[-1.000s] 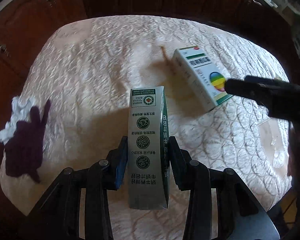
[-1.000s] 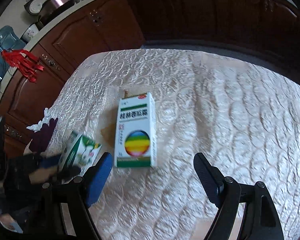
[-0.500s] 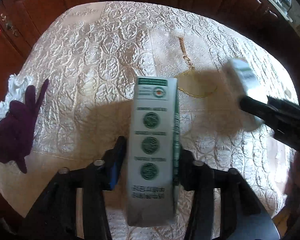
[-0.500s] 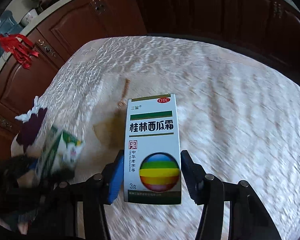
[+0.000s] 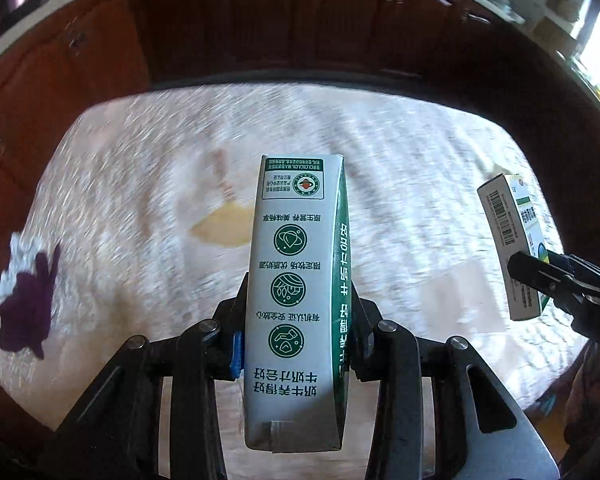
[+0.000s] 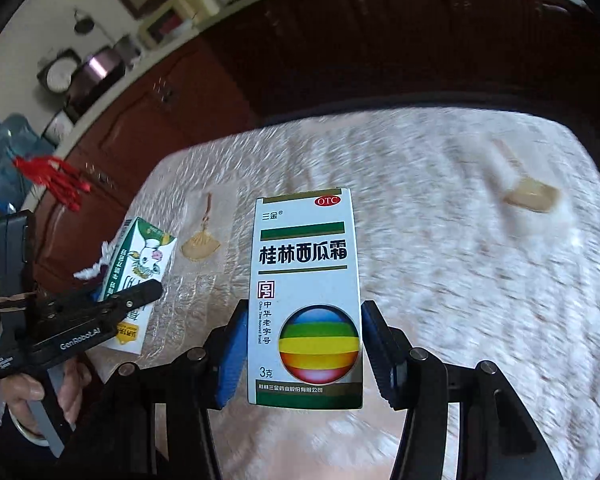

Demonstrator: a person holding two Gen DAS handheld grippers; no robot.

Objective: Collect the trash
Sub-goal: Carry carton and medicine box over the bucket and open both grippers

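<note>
Above a counter (image 5: pixel 400 160) draped in cream quilted cloth, the left hand-held gripper (image 5: pixel 298 332) pinches a milk carton (image 5: pixel 296 280) while the right hand-held gripper (image 6: pixel 304 344) clamps a medicine box (image 6: pixel 306 280).

my right gripper (image 6: pixel 304 344) clamps the medicine box (image 6: pixel 306 296) above the tablecloth (image 6: pixel 460 280); left gripper (image 6: pixel 136 300) holds the milk carton (image 6: pixel 140 268) at left.

**Both grippers clamped, held up side by side**

The left gripper (image 5: pixel 296 336) fills the lower centre of its view, fingers closed on a milk carton (image 5: pixel 300 288). The right gripper (image 6: pixel 304 352) sits likewise, blue pads (image 6: pixel 230 354) pinching a medicine box (image 6: pixel 306 296).
</note>
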